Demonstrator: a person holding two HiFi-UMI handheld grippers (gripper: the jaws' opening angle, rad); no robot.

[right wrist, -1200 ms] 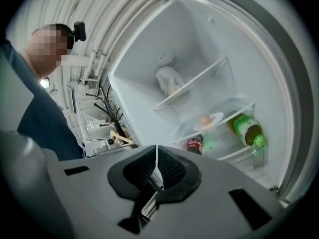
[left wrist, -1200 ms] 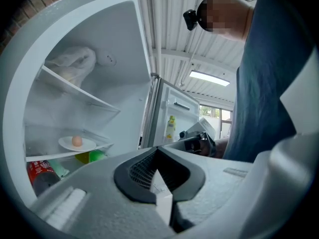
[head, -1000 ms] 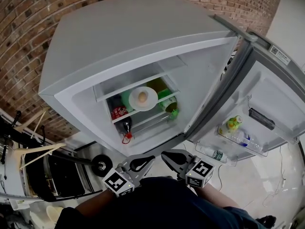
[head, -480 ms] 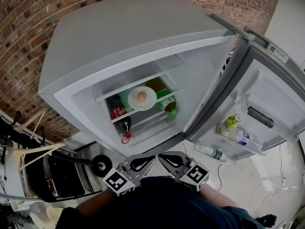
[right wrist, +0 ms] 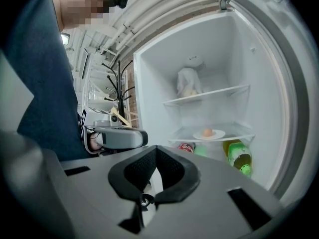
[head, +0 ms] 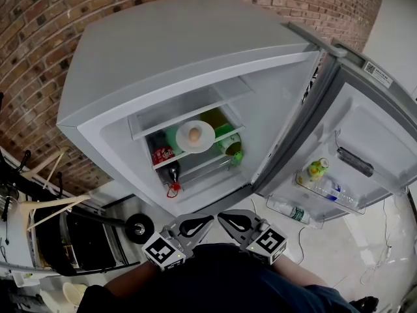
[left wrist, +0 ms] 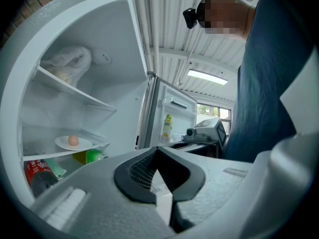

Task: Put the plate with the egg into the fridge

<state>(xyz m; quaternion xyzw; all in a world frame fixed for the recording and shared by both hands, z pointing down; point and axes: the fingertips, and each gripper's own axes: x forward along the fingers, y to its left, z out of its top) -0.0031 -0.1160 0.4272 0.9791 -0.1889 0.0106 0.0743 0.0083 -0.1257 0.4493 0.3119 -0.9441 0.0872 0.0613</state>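
Observation:
In the head view a white plate (head: 195,136) with a brown egg (head: 194,134) rests on the middle shelf inside the open fridge (head: 176,51). Both grippers hang low, close to my body and well short of the fridge. My left gripper (head: 190,225) is shut with nothing in it, and my right gripper (head: 232,222) beside it is also shut and empty. The left gripper view has the plate (left wrist: 74,144) and egg (left wrist: 73,140) at far left, beyond the closed tips (left wrist: 156,149). In the right gripper view the plate (right wrist: 209,134) lies beyond the closed tips (right wrist: 156,146).
Green bottles (head: 231,145), a red can (head: 161,154) and a dark bottle (head: 172,173) sit under the plate's shelf. A pale bag (right wrist: 188,83) lies on the upper shelf. The open door (head: 378,129) at right holds a yellow-green bottle (head: 317,168). Wooden hangers (head: 45,204) stand at left.
The right gripper has shifted slightly left, nearer the left gripper. The plate with the egg stays on the shelf, and both grippers stay shut.

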